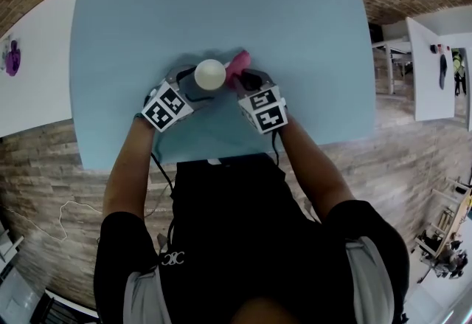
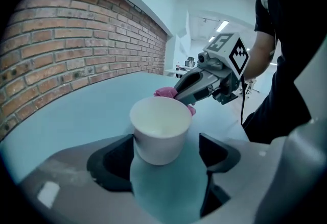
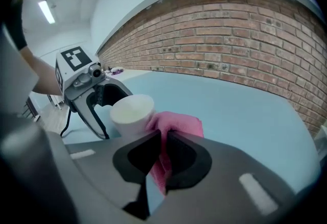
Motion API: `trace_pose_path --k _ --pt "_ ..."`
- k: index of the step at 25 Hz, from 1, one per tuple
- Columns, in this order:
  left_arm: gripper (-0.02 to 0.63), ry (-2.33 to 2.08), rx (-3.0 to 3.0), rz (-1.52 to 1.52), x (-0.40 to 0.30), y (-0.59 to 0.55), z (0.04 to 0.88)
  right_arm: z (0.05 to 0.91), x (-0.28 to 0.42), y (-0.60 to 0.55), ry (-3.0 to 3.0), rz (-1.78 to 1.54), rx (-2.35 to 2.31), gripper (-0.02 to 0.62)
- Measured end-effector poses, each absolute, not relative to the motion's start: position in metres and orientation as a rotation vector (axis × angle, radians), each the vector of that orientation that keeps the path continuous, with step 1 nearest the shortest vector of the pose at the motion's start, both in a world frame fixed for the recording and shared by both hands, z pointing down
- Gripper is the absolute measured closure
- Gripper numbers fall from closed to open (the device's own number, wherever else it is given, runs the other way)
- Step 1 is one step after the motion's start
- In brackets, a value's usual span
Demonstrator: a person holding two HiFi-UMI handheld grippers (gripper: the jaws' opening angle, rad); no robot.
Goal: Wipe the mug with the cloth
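Smooth white tapered mug upright on our pale-blue table, between the parted jaws of our left gripper, our right gripper clamped on a soft pink cloth just beside it, brick wall beyond.

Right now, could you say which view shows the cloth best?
The right gripper view: the cloth looms large, pinched between its fingers. The left gripper view shows only an edge behind the mug; the head view, a small patch.

No words or numbers can be read. The marker cubes bear only black-and-white patterns; a small white emblem on the shirt is illegible.
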State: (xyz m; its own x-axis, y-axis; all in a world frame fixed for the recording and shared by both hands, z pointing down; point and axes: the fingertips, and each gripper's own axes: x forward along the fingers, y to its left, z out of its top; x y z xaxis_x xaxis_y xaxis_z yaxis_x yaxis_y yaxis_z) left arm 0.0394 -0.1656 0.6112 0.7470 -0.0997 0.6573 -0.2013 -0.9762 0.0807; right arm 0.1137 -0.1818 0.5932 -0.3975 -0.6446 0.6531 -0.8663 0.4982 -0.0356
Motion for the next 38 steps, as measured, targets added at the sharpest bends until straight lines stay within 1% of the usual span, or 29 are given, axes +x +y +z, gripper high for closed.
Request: trace_pose_path --k 1,2,4,5,9,10,16,18,21,28,32,38 --pt "0.218 -0.263 2.805 1.038 0.041 -0.167 0.611 0.591 0.113 -0.184 -2.172 0.49 1.224 0.557" --pt "0.235 -0.281 2.807 1.032 0.042 -0.168 0.611 0.589 0.111 -0.186 -2.177 0.477 1.208 0.557" --pt "0.236 -0.313 2.804 1.023 0.044 -0.17 0.61 0.587 0.108 -0.187 -2.191 0.452 1.17 0.557" --pt "0.231 -0.328 2.806 1.025 0.044 -0.171 0.611 0.587 0.106 -0.186 -2.2 0.445 1.15 0.557" --pt "0.144 -0.374 2.804 1.046 0.044 -0.176 0.619 0.59 0.099 -0.183 -2.215 0.423 1.099 0.557" --pt "0.131 -0.377 2.804 1.049 0.045 -0.177 0.62 0.591 0.098 -0.183 -2.213 0.419 1.097 0.557" --pt "0.118 -0.35 2.827 1.051 0.052 -0.181 0.619 0.591 0.095 -0.18 -2.218 0.421 1.096 0.557" --pt "0.122 -0.366 2.826 1.045 0.054 -0.184 0.619 0.592 0.093 -0.177 -2.22 0.42 1.089 0.557" --pt "0.181 -0.421 2.813 1.032 0.056 -0.19 0.618 0.593 0.09 -0.176 -2.224 0.419 1.076 0.557" --pt "0.179 -0.447 2.793 1.056 0.058 -0.192 0.619 0.574 0.09 -0.18 -2.294 0.454 1.091 0.557" --pt "0.179 -0.364 2.787 1.126 0.052 -0.183 0.621 0.551 0.086 -0.188 -2.351 0.43 1.09 0.555" --pt "0.179 -0.338 2.782 1.161 0.043 -0.176 0.621 0.562 0.092 -0.198 -2.302 0.523 1.136 0.555"
